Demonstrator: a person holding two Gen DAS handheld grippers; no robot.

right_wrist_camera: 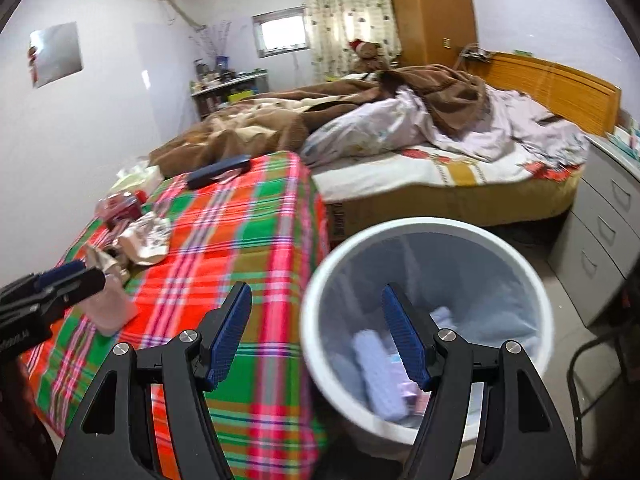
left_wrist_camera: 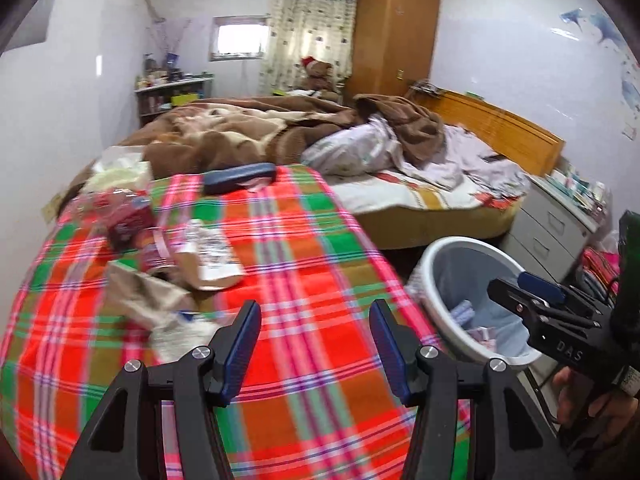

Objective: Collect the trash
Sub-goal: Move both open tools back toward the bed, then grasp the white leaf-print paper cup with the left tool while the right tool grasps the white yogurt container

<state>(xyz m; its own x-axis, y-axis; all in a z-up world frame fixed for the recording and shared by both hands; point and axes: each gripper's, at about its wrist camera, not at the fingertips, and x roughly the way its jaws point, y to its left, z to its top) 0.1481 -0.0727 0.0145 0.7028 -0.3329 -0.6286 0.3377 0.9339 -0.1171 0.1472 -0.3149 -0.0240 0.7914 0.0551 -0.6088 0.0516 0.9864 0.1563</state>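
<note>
Partway through, I'd say: the white bin (right_wrist_camera: pixel 432 240) on the floor beside the table already has a few pale wrappers (right_wrist_camera: pixel 378 368) lying in the bottom, so some trash is in, but a good pile is left. My left gripper (left_wrist_camera: pixel 316 344) hangs over the plaid tablecloth (left_wrist_camera: pixel 304 264) with its blue pads apart and nothing between them; my right gripper (right_wrist_camera: pixel 316 340) is above the bin's near rim, jaws also apart and empty, with only the bin's contents showing through the gap. Remaining trash sits on the left part of the table: a crumpled brown paper bag (left_wrist_camera: pixel 144 284), a flat white-and-tan packet (left_wrist_camera: pixel 212 256), a red crinkly package (left_wrist_camera: pixel 124 220) and a white tissue-like wad (left_wrist_camera: pixel 180 332) closest to my left fingers. Further back there's a pale plastic bag heap (left_wrist_camera: pixel 120 168) at the table edge, can't tell if that counts as trash. A dark blue case (left_wrist_camera: pixel 240 176) lies at the far end of the cloth; looks like a keeper, not trash, my guess. Next up is probably the wad or paper bag with the left tongs, since they're nearest. Surface: soft cloth, bright red-green-orange check, blurred in both views. Room: a bedroom, with an unmade bed (right_wrist_camera: pixel 440 168) under a brown blanket (left_wrist_camera: pixel 240 132) right behind the table, wooden headboard, tall wooden wardrobe (left_wrist_camera: pixel 396 32), grey drawers (right_wrist_camera: pixel 604 224) on the right, curtained window at the back, and a cluttered shelf in the corner.
</note>
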